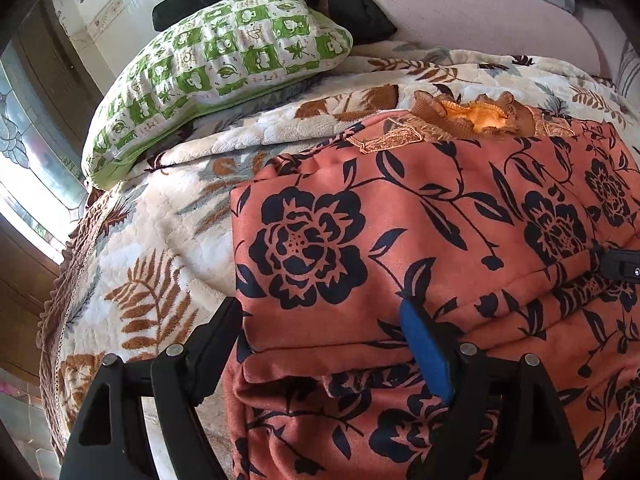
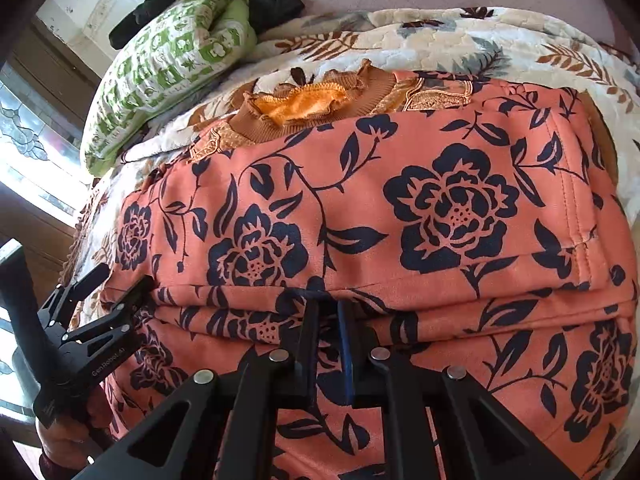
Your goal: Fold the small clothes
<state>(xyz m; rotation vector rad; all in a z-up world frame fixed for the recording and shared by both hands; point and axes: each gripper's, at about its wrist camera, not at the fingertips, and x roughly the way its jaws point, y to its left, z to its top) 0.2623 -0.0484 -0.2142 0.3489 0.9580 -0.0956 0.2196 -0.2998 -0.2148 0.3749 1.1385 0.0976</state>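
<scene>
Pillow point(image 1: 216, 76) sits far left on the quilted bedspread point(image 1: 160, 216), then my left gripper point(image 1: 320, 320) — jaws spread wide across the left fold edge of the one rust floral garment point(image 1: 420, 216), pinching nothing. Right gripper point(image 2: 328, 320) is clamped shut on the near fold — soft, thick, floppy cloth, so I'd take hemmed edges.

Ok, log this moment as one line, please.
left tongs open at garment left edge | right tongs shut on folded hem | on blanket
</scene>
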